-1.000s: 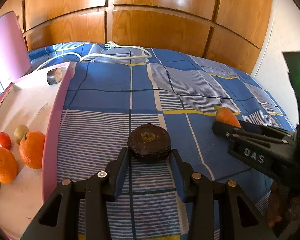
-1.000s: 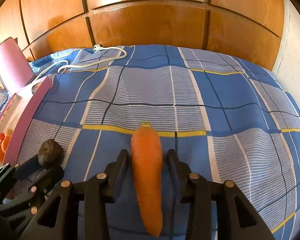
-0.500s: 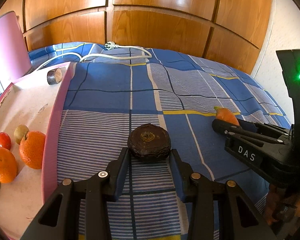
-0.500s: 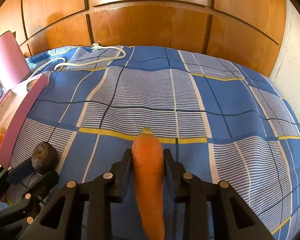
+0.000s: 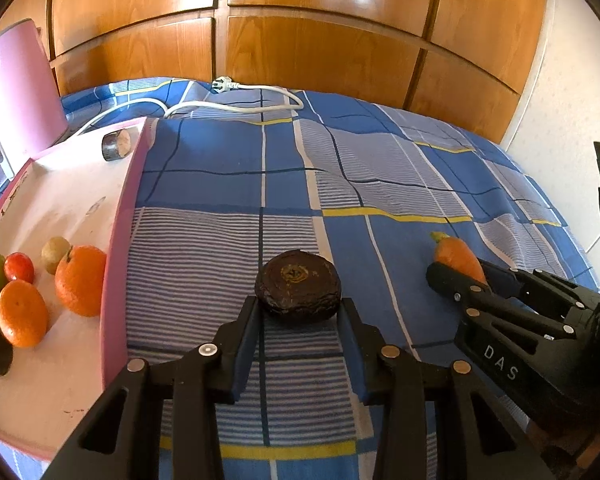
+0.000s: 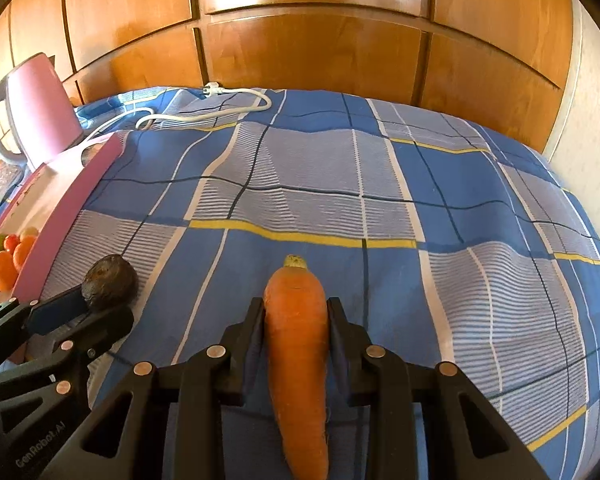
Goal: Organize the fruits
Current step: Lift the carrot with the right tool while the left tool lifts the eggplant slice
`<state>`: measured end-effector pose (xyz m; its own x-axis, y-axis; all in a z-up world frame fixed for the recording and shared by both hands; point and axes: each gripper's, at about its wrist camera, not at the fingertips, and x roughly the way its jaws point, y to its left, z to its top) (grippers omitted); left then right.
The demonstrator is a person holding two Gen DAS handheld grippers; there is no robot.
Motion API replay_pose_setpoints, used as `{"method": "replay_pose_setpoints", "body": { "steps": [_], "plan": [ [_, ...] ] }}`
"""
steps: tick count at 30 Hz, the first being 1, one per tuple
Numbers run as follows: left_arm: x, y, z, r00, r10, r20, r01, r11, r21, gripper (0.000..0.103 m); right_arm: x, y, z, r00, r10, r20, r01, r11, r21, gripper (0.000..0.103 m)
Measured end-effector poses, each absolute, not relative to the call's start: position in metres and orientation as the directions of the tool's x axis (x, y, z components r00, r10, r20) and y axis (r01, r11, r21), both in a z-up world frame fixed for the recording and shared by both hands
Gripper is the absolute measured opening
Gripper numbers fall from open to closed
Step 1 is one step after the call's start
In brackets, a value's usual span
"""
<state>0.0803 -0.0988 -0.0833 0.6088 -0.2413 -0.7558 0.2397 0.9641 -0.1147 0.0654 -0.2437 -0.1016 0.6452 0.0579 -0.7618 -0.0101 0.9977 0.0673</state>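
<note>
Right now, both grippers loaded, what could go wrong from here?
1. The right gripper pinches the carrot only near its thick top; the long tapered end hangs free, so it may pivot or slip on lifting.
2. The left gripper holds the dark round fruit at its fingertips only; a swing could roll it out.
3. The two grippers sit close together, so moving toward the pink tray risks a clash, or knocking the oranges.

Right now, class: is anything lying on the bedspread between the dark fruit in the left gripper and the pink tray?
Nothing visible does. Only bare checked bedspread lies between the dark fruit, held in the left gripper, and the pink tray.
</note>
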Motion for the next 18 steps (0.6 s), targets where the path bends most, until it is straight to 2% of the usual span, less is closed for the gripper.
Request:
{"method": "replay_pose_setpoints", "body": {
  "steps": [18],
  "plan": [
    [0.051,-0.091,-0.049,0.660,-0.260,-0.705,0.256,0.960,-0.115,0.039,0.043,-0.239,-0.098,0.623,0.133,-0.770,-0.025,0.988,0.151,0.031]
  ]
}}
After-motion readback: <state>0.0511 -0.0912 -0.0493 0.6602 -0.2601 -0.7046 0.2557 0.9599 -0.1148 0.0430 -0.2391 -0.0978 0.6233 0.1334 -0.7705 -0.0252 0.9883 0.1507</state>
